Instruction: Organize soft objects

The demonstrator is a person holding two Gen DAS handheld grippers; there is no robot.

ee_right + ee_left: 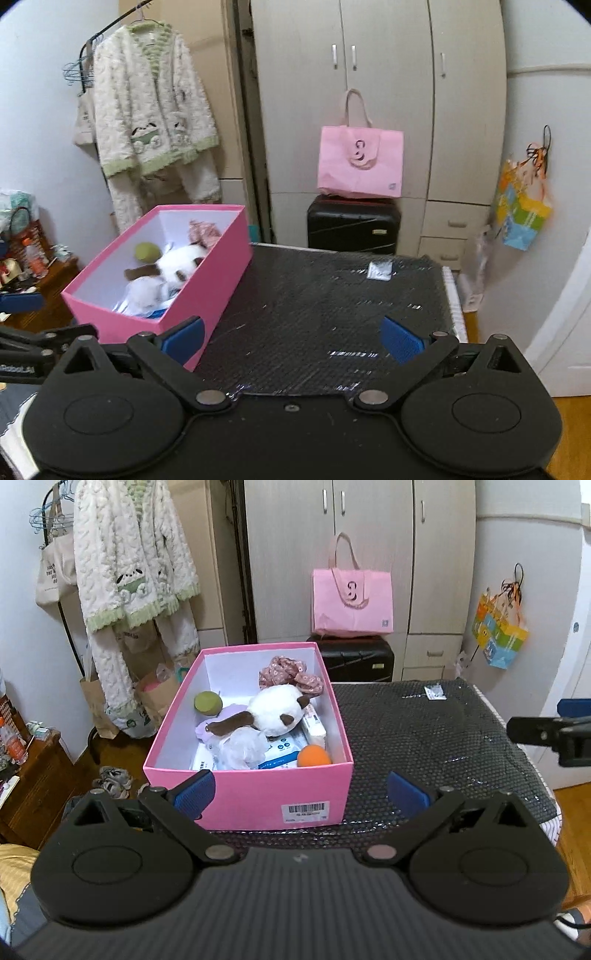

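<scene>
The pink box [247, 797] sits just ahead of your left gripper [301, 797]; both your grippers angle downward, jaws apart and empty.

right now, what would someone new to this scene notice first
The open pink box on the left side of the black-covered table stands out, packed with a white and brown plush toy, a green ball and an orange ball. Behind it, a pink tote bag sits on a black suitcase by the wardrobe. Both grippers, left and right, are open and empty.
</scene>
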